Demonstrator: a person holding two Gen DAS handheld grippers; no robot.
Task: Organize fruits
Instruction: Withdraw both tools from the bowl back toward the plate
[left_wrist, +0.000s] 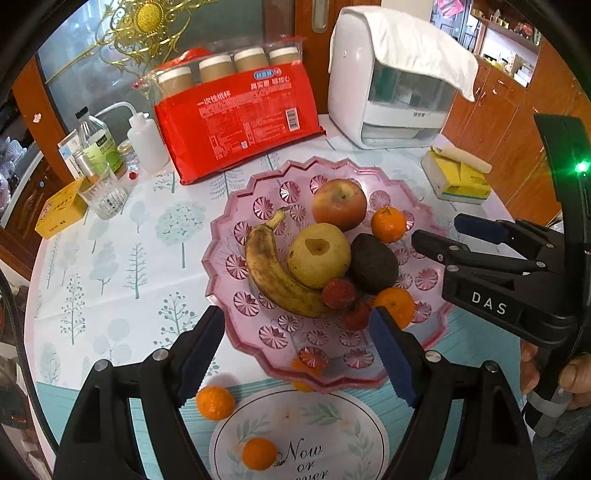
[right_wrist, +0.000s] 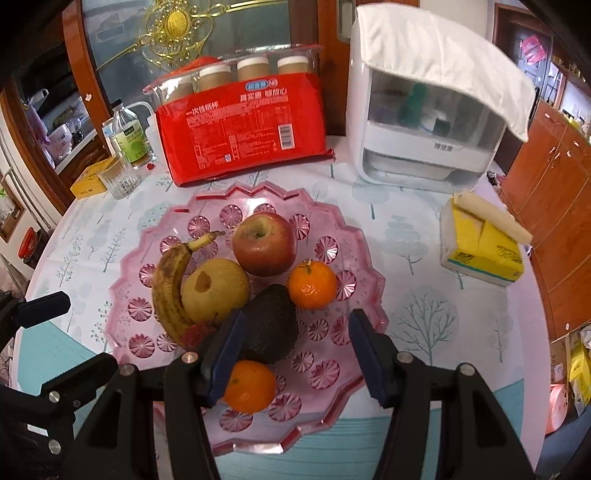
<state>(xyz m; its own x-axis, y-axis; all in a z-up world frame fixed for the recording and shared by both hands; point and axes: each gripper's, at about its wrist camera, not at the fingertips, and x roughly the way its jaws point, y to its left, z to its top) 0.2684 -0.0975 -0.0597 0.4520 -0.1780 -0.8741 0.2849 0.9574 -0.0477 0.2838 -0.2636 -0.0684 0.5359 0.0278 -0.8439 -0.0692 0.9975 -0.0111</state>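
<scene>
A pink scalloped fruit tray (left_wrist: 236, 206) (right_wrist: 369, 273) holds a red apple (left_wrist: 339, 204) (right_wrist: 264, 243), a spotted banana (left_wrist: 273, 273) (right_wrist: 166, 288), a yellow pear (left_wrist: 318, 254) (right_wrist: 216, 293), a dark avocado (left_wrist: 373, 264) (right_wrist: 271, 325), two tangerines (left_wrist: 388, 224) (right_wrist: 312, 284), and red strawberries (left_wrist: 339, 293). Two more tangerines (left_wrist: 215, 402) (left_wrist: 258, 453) lie on the table in front of the tray. My left gripper (left_wrist: 297, 347) is open and empty above the tray's near edge. My right gripper (right_wrist: 291, 354) (left_wrist: 439, 232) is open and empty over the tray's right side.
A red pack of paper cups (left_wrist: 240, 122) (right_wrist: 243, 125) and a white appliance (left_wrist: 391, 85) (right_wrist: 424, 110) stand behind the tray. A yellow tissue pack (left_wrist: 458, 177) (right_wrist: 480, 247) lies at right. A glass (left_wrist: 103, 195), bottles (left_wrist: 99, 144) and a yellow box (left_wrist: 61, 210) stand at left.
</scene>
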